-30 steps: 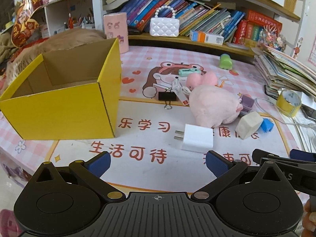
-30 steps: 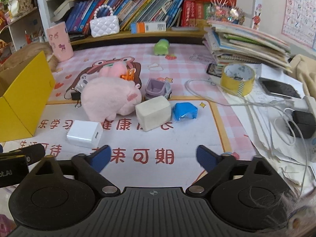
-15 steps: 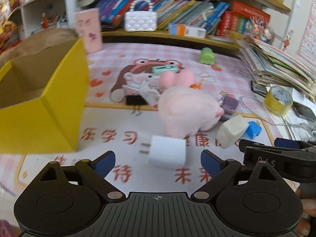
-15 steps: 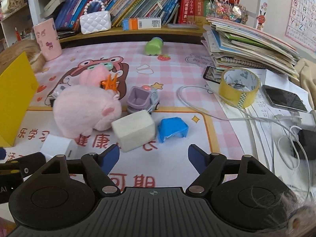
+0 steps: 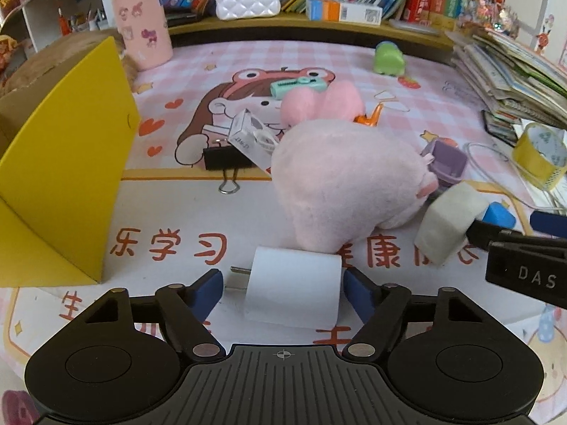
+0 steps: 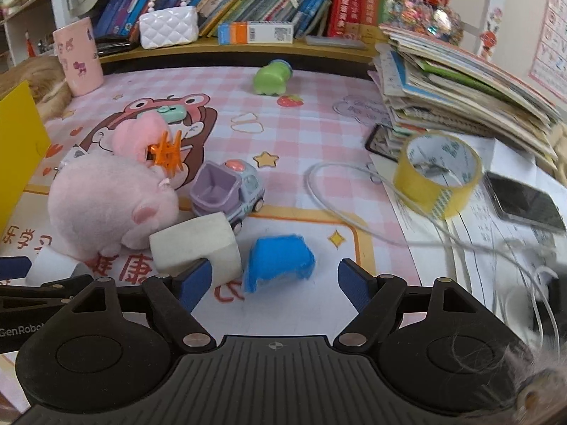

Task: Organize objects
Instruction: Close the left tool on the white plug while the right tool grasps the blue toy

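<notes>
The left gripper [image 5: 282, 288] was closing around the white charger plug [image 5: 294, 288], which lay on the printed mat [image 5: 170, 212] just beside the pink plush pig [image 5: 343, 184]; its pads did not yet press it. The right gripper [image 6: 274, 279] stood open around the blue piece [image 6: 280, 260], beside the white foam block [image 6: 195, 244].

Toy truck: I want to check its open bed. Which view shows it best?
The right wrist view: the toy truck shows whole, with bed, cab and wheels, behind the foam block. In the left wrist view only its purple bed shows; the plush pig hides the rest.
</notes>
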### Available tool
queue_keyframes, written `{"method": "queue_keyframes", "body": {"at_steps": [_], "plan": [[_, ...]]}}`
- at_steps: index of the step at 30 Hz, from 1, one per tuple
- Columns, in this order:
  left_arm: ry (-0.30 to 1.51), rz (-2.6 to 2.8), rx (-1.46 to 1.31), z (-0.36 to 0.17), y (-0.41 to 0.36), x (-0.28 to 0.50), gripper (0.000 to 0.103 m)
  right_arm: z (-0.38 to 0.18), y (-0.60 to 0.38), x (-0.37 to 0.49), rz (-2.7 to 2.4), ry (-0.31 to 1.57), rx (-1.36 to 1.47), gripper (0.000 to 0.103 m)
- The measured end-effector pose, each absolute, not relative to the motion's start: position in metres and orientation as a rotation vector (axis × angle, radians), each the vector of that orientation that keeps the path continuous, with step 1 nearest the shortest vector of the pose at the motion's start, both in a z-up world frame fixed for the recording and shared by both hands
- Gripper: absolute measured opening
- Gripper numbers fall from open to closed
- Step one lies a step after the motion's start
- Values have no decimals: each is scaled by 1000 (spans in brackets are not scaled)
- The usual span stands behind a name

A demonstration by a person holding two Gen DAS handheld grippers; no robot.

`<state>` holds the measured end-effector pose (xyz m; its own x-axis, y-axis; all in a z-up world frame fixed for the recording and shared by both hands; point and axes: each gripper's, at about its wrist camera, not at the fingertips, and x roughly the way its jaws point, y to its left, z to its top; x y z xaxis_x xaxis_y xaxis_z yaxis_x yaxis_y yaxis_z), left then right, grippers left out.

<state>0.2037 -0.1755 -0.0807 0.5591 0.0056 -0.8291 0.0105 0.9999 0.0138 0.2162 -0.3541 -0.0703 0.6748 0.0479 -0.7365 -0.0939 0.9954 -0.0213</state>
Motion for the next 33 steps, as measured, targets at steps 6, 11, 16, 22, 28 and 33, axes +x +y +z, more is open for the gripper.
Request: {"method": "queue_keyframes", "body": {"at_steps": [6, 11, 16, 22, 28, 33], "plan": [[968, 5, 10, -82, -175, 206, 67, -62, -363, 218, 138, 835, -60, 76], [956, 17, 3, -83, -175, 206, 66, -65, -366, 214, 154, 850, -119, 76], [961, 40, -45, -77, -169, 204, 66, -75, -366, 230, 150, 877, -137, 71], [950, 66, -66, -70, -163, 194, 66, -78, -375, 240, 234, 884, -5, 42], [939, 67, -81, -64, -161, 185, 66, -70, -375, 227, 241, 865, -6, 38], [918, 60, -90, -55, -159, 175, 66, -55, -369, 207, 240, 824, -39, 37]]}}
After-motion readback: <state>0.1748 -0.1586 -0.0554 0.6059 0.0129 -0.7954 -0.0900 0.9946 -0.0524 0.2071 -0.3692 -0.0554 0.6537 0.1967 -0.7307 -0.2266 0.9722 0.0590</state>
